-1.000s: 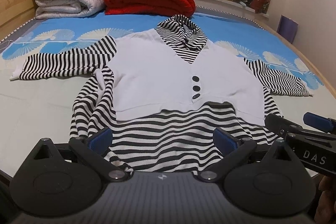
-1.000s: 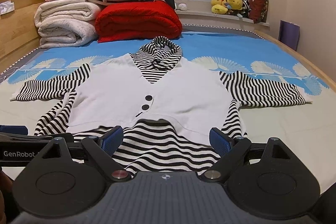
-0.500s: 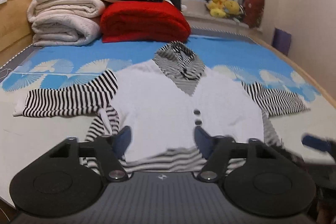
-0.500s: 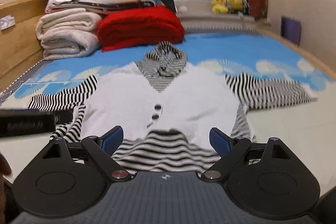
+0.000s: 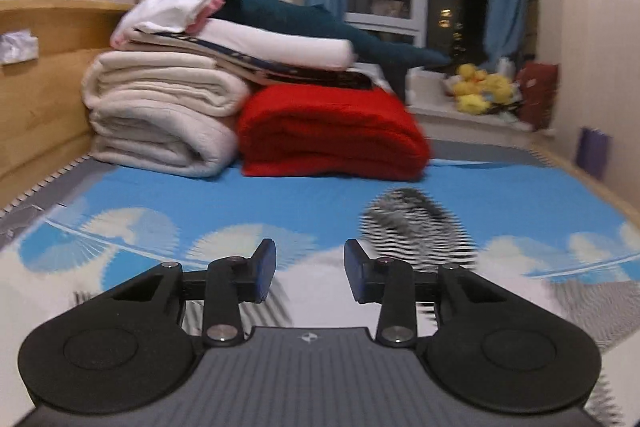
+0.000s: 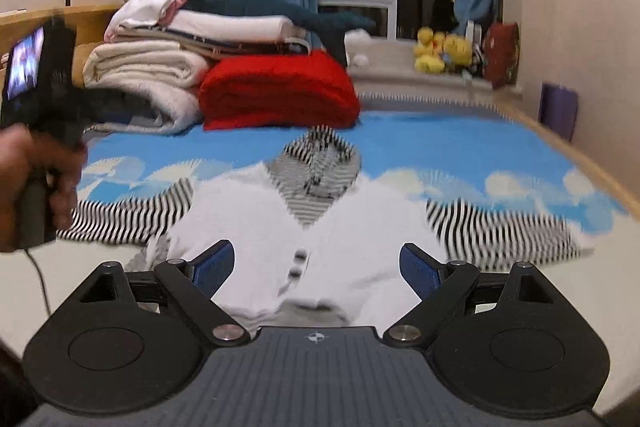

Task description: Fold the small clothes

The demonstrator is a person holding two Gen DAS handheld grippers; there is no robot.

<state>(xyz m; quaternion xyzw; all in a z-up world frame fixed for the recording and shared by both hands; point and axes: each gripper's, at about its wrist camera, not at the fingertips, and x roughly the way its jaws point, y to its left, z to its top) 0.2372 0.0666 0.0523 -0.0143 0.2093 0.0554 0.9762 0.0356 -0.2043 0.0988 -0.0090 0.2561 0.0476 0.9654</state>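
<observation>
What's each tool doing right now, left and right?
Left tool: closing, nothing between its pads, which are still apart.
Right tool: open wide, empty, above the top.

My left gripper (image 5: 310, 273) is raised clear of the bed and pointed gently downward, its two blue-padded fingers (image 5: 266, 269) a moderate gap apart and closing, with nothing between them. In the right wrist view I can see my left hand (image 6: 30, 183) at the left edge, fist wrapped around the handle of that tool, holding it upright with its small screen lit on the back. My right gripper (image 6: 316, 267) tilts somewhat downward too, jaws spread wide with nothing between them, the blue pads (image 6: 416, 267) angled outward on their black arms. Both views are blurred. My right hand itself is out of sight.
</observation>
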